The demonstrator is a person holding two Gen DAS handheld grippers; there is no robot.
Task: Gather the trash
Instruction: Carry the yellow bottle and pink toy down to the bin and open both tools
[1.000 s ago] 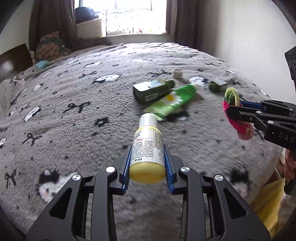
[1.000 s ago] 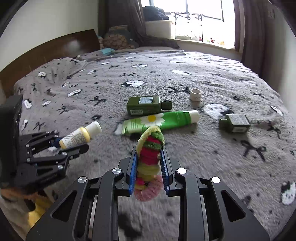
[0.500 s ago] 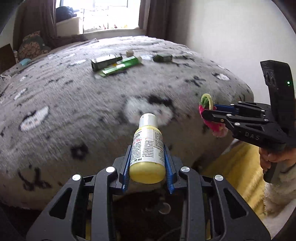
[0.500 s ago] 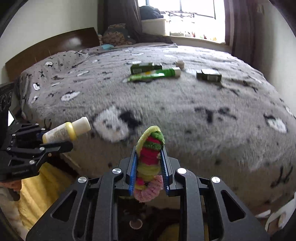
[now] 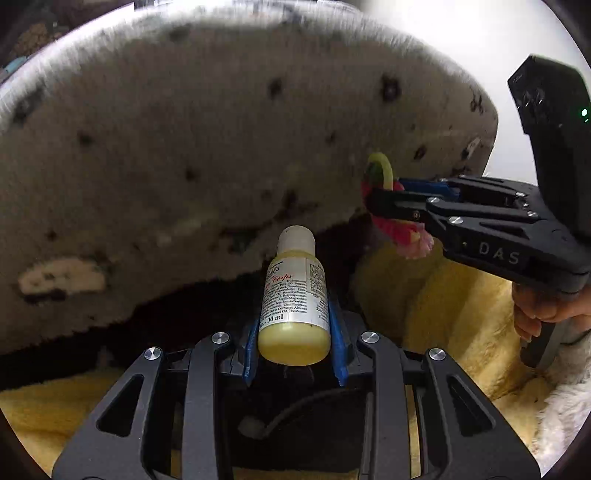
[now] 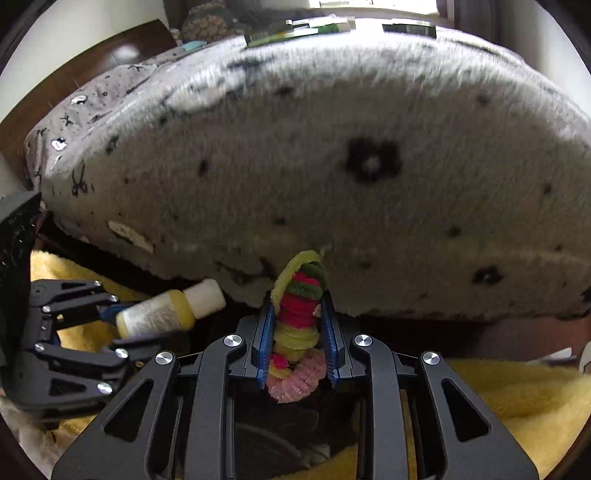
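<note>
A small yellow bottle (image 5: 293, 306) with a white cap and a printed label is clamped between the blue pads of my left gripper (image 5: 294, 325), cap pointing forward. My right gripper (image 6: 297, 321) is shut on a fuzzy pipe-cleaner bundle (image 6: 299, 306) in red, green, yellow and pink. Each wrist view shows the other tool. The right gripper (image 5: 376, 195) holds the bundle (image 5: 406, 236) at the right. The left gripper (image 6: 122, 325) holds the bottle (image 6: 166, 314) at the lower left. Both point steeply down in front of the bed's edge.
The grey patterned blanket (image 6: 332, 166) hangs over the bed edge just ahead. Yellow fluffy fabric (image 5: 443, 314) lies below, with a dark opening (image 5: 295, 424) under the grippers. A green tube and bottles (image 6: 295, 33) lie far back on the bed. A hand (image 5: 535, 314) grips the right tool.
Both grippers have dropped from over the bed top to in front of its hanging edge and tilted down. The bed items have slid out of sight or far up. Both grips are unchanged.
</note>
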